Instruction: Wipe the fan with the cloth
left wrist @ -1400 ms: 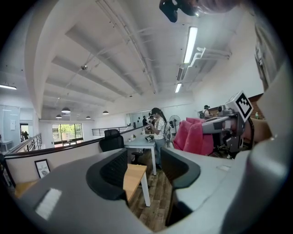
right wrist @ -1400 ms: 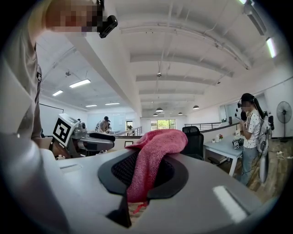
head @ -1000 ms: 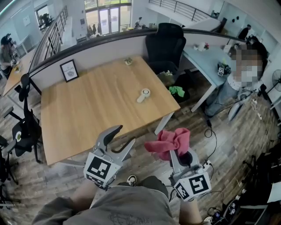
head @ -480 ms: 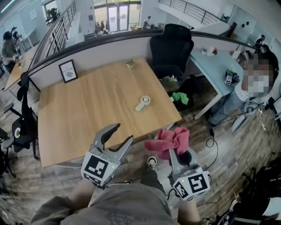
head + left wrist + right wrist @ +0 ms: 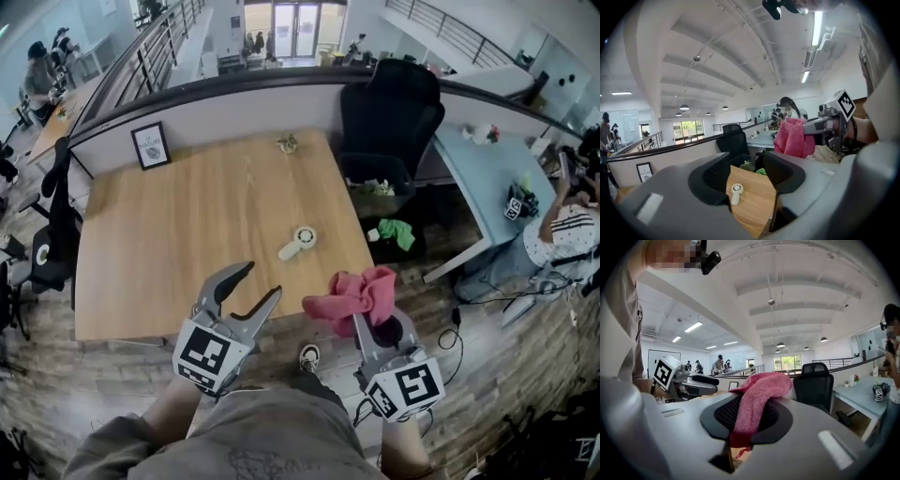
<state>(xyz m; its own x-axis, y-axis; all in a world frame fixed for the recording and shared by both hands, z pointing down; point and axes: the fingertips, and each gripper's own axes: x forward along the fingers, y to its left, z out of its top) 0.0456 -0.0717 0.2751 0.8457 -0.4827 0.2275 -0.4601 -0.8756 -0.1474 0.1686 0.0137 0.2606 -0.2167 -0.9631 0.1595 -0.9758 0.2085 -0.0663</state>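
A small white handheld fan [image 5: 299, 242] lies flat on the wooden table [image 5: 187, 234], near its front right part; it shows between the left jaws in the left gripper view as the fan [image 5: 735, 193]. My left gripper [image 5: 249, 286] is open and empty, held in the air before the table's front edge. My right gripper [image 5: 361, 317] is shut on a pink cloth [image 5: 356, 295], which bunches over its jaws, the cloth [image 5: 757, 397] draping between the pads. The cloth [image 5: 792, 137] also appears at the right of the left gripper view. Both grippers are short of the fan.
A black framed picture [image 5: 150, 145] and a small plant [image 5: 286, 142] stand at the table's back edge. A black office chair [image 5: 389, 112] and a bin with a green cloth [image 5: 398, 232] sit right of the table. Another chair [image 5: 52, 234] is left. A seated person [image 5: 562, 230] is far right.
The view has shifted closer to the table, which now sits lower and nearer the grippers. Both grippers hold their pose; the right keeps the cloth, the left stays open.
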